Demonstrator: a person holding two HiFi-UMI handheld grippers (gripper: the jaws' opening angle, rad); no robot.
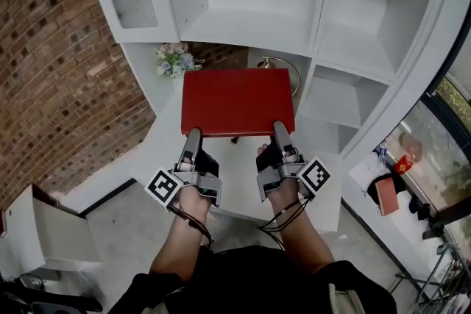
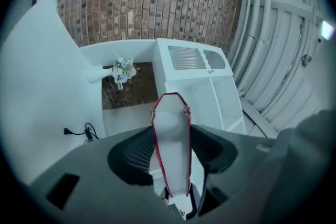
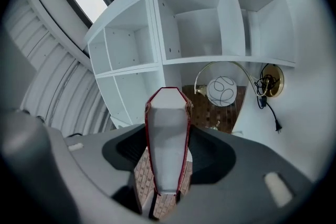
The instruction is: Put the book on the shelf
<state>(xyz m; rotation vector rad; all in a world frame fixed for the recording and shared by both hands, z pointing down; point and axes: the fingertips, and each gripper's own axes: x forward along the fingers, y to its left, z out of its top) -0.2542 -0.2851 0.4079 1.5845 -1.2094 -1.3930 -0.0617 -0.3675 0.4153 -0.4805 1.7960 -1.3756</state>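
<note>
- Out in front of the white shelf (image 1: 243, 29), we hold the red book (image 1: 237, 101) flat in the air, not yet in any compartment.
- Our left tool (image 1: 193, 140) and right tool (image 1: 281, 136) each clamp its near edge — pages between the jaws.
- We judge it stiff, fairly heavy, smooth-covered — two spaced grips near the corners suit it.

A home's sitting room or study: white built-in shelving (image 1: 243, 18) stands ahead of the left gripper (image 1: 193, 137) and the right gripper (image 1: 280, 130), a brick wall (image 1: 59, 62) runs to the left gripper's left, flowers (image 1: 173, 59) and a globe lamp (image 3: 223, 91) sit just ahead, and a window (image 1: 452, 95) opens off to the right gripper's right.
</note>
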